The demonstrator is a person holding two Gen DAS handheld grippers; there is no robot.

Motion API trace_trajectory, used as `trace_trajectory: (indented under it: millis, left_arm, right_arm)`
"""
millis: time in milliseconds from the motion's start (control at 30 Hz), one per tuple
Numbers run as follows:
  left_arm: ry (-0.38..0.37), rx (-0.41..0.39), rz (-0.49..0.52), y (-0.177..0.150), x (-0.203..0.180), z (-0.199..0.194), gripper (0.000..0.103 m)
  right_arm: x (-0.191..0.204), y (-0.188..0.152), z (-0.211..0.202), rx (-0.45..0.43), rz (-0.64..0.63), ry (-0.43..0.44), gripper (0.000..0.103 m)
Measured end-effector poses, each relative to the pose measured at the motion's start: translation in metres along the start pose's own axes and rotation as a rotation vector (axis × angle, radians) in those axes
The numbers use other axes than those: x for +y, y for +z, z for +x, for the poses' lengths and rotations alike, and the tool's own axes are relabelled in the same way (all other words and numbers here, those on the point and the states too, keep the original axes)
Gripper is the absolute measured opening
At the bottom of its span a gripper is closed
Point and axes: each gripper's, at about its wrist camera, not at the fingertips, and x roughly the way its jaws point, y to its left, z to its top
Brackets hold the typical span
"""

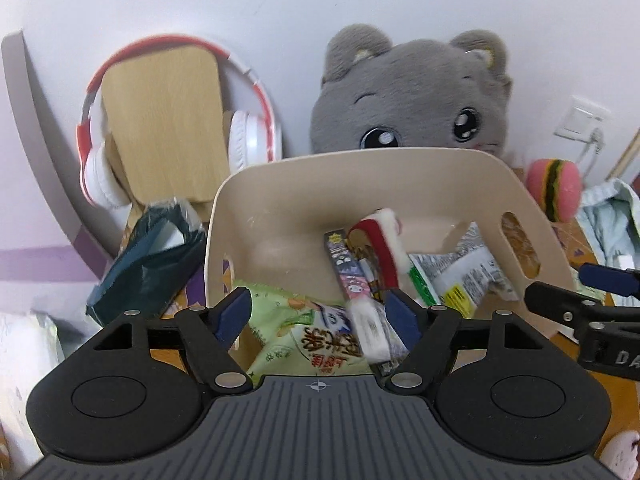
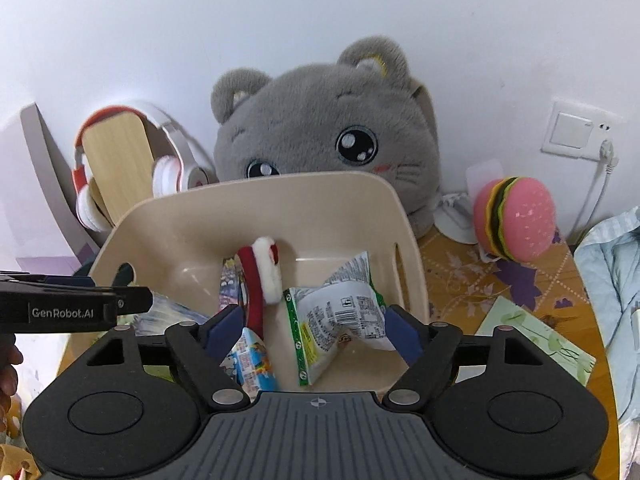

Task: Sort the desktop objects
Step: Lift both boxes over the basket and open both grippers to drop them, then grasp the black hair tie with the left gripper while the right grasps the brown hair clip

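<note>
A beige plastic bin stands in front of me and holds several snack packs. My left gripper hangs open over its near left part, above a green snack packet that lies loose in the bin. A colourful stick pack and a red and white plush item lean in the middle. My right gripper is open over the bin, with a white packet with a green edge resting between its fingers, not pinched. A small blue carton lies by its left finger.
A grey plush cat sits behind the bin against the wall. Red and white headphones hang on a wooden stand at the left, and a dark bag lies beside the bin. At the right are a pink burger toy, a green sheet and pale cloth.
</note>
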Motion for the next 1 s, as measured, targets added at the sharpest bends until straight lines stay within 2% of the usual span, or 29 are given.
trace_trajectory:
  millis: [33, 200, 467, 633, 800, 1000]
  left_arm:
    - [-0.010, -0.005, 0.001, -0.001, 0.000, -0.004, 0.075]
    - [-0.051, -0.002, 0.016, -0.010, -0.005, -0.017, 0.076]
    - [-0.127, 0.060, 0.059, -0.045, -0.019, -0.022, 0.076]
    - [-0.143, 0.062, 0.195, -0.071, -0.037, -0.023, 0.078]
    - [-0.156, 0.115, 0.223, -0.090, -0.041, -0.016, 0.078]
    - [-0.138, 0.150, 0.252, -0.100, -0.045, 0.001, 0.078]
  right_arm:
    - [-0.003, -0.002, -0.006, -0.013, 0.009, 0.005, 0.086]
    - [-0.020, -0.016, -0.031, -0.044, 0.047, 0.007, 0.087]
    - [-0.049, -0.042, -0.056, -0.028, 0.047, -0.051, 0.090]
    - [-0.069, -0.067, -0.058, 0.016, 0.051, -0.103, 0.093]
    - [-0.086, -0.094, -0.055, 0.075, 0.066, -0.134, 0.093]
    - [-0.094, -0.110, -0.050, 0.118, 0.050, -0.151, 0.094]
